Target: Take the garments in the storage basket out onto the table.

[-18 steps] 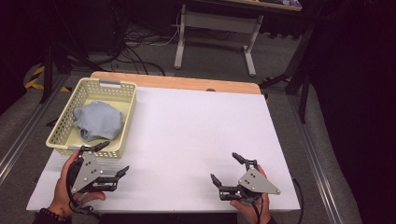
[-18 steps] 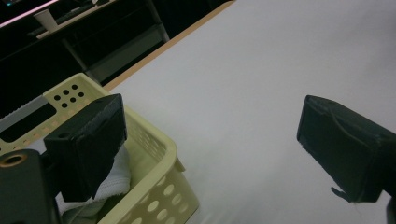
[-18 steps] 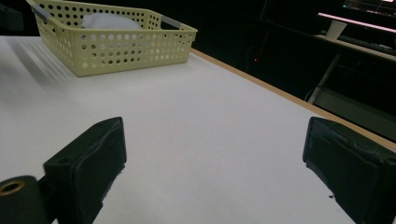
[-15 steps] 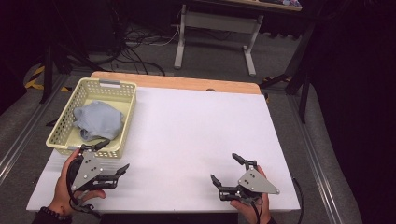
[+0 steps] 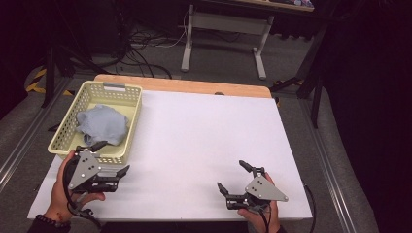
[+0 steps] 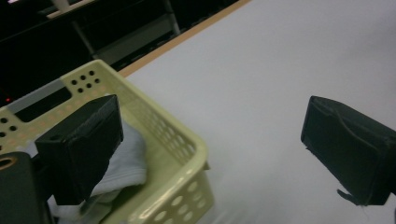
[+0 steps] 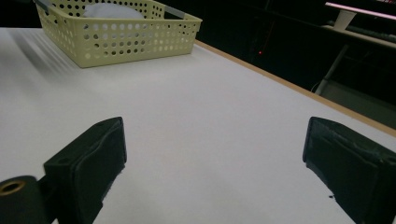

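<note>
High cam overhead, facing fwd/down; both gripper cams low, close to table (image 5: 204, 131), sharing basket (image 7: 140, 37).

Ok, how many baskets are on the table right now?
1. The pale yellow perforated basket sits at the table's far left, holding a crumpled grey-blue cloth, just beyond the left gripper. Nothing looks hidden.

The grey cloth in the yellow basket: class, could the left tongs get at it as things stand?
Probably yes. The left tongs are open beside the basket, whose top is uncovered, and the grey cloth lies exposed. Only the near wall stands between, so they would go over it.
</note>
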Available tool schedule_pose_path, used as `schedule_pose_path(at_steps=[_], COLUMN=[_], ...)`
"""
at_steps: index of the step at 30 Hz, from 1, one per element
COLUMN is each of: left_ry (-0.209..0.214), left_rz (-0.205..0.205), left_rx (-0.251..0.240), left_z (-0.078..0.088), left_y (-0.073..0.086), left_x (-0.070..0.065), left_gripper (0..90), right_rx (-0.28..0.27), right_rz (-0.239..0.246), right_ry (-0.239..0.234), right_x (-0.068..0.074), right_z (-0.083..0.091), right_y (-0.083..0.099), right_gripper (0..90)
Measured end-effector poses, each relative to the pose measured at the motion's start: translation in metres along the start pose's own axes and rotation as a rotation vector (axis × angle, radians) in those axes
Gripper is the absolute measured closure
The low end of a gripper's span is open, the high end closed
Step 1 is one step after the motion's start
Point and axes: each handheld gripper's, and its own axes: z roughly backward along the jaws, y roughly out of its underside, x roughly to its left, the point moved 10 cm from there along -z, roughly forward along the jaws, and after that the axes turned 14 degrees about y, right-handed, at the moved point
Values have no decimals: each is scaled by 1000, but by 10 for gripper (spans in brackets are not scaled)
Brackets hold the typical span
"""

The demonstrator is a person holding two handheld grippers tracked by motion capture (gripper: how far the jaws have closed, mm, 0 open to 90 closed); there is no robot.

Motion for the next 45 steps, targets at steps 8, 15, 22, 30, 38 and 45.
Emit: schedule_pose_path(at_steps=[8,15,22,30,38,45], left_ry=[-39,-54,-21,83,202,165], left_rz=[71,120,271,470,457,417], left_rx=[212,477,596,554,649,712], left_z=[-1,-38,-61,-68,-75,-76], left_y=[-6,21,52,73,82,83], left_x=[68,131,169,174,156,154], left_gripper=[46,58,7,0,0,111], right_rx=[47,61,93,139,167,189], right_rz=[-23,-19,17,42,43,54], right_ry=[-38,-63,-110,-147,-195,-220], right_x=[8,12,21,27,35,39], right_z=[-9,-11,-11,-12,-14,-16], right_y=[9,12,20,30,36,40], right_gripper=[80,79,79,79,79,80])
